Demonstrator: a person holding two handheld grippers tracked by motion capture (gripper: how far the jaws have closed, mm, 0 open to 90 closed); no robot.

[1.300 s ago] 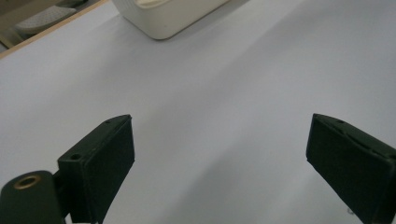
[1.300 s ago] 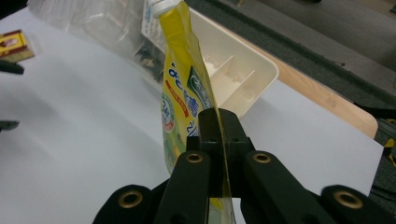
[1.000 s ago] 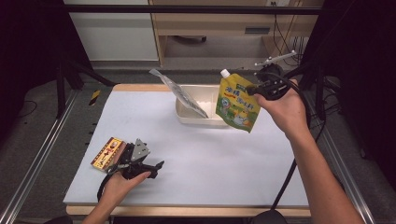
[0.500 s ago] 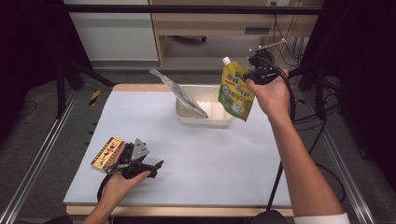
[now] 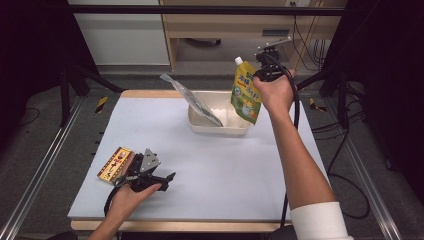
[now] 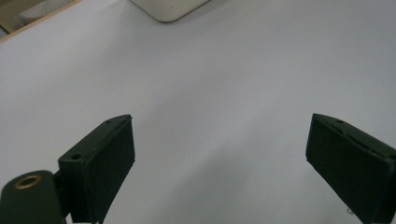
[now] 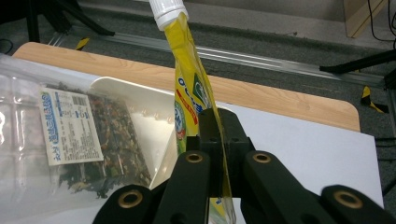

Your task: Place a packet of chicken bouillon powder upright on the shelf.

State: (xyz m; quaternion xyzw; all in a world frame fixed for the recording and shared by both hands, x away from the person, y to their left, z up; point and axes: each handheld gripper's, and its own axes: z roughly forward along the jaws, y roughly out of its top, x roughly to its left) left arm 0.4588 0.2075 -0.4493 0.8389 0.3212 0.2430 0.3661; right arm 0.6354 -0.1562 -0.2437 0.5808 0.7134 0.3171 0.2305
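1. Over tray (image 5: 218,127) at its 3 o'clock rim, right gripper (image 5: 265,76) fingers pinch pouch (image 5: 246,92), long axis upright, cap at 12.
2. Left gripper (image 5: 150,177) fingers spread, empty, on tabletop (image 5: 240,170).

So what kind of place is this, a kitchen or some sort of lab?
Most likely a lab or recording setup, not a kitchen. The white table sits inside a metal rail frame, cables trail over the floor, and the person works with handheld grippers; the right gripper holds a yellow pouch above a tub.
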